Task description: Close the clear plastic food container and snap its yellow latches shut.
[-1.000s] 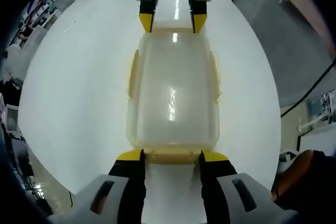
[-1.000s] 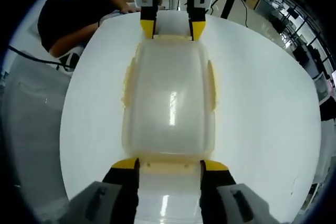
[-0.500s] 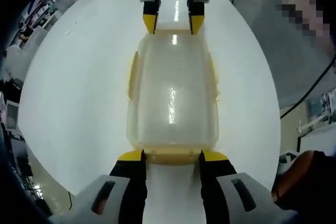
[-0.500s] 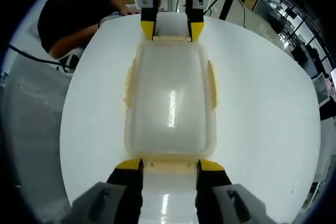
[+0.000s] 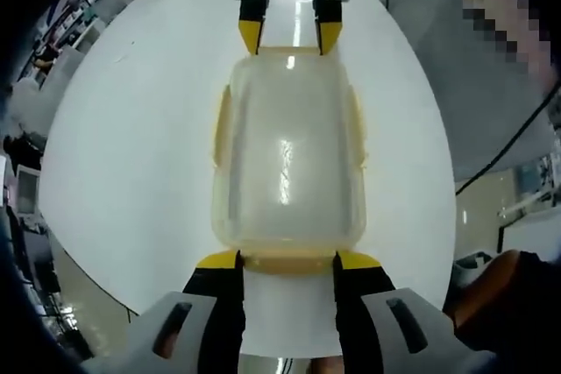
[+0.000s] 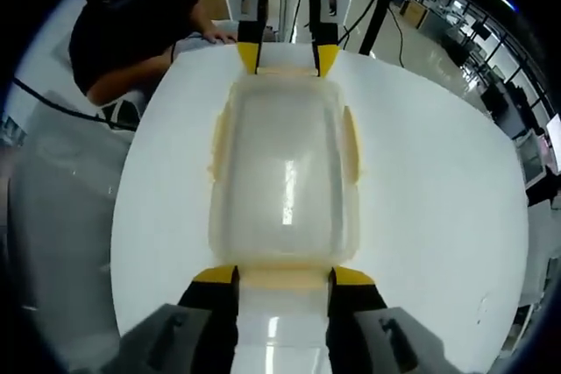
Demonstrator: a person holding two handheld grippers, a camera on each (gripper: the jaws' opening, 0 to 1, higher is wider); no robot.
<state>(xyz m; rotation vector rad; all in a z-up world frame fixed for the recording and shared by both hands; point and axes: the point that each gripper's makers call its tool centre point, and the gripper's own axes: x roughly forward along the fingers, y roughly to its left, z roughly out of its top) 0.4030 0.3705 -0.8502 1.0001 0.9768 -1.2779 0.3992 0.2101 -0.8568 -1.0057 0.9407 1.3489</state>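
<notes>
We see the container lying lid-up in the middle of a round white table, its long axis running from one gripper to the other. Its clear lid is on, and yellow latches lie along both long sides, with another latch at the near short end in the left gripper view.

Our left gripper stands at that near end, its yellow-tipped jaws spread and set on either side of the end latch; we cannot tell whether they touch it. In the right gripper view, our right gripper stands the same way at the opposite end of the container, jaws spread either side of the end latch there. Each gripper appears at the far end of the other's view, jaws apart at the container's corners.

Beyond the table in the right gripper view, a person in a dark top leans at the far left edge.
</notes>
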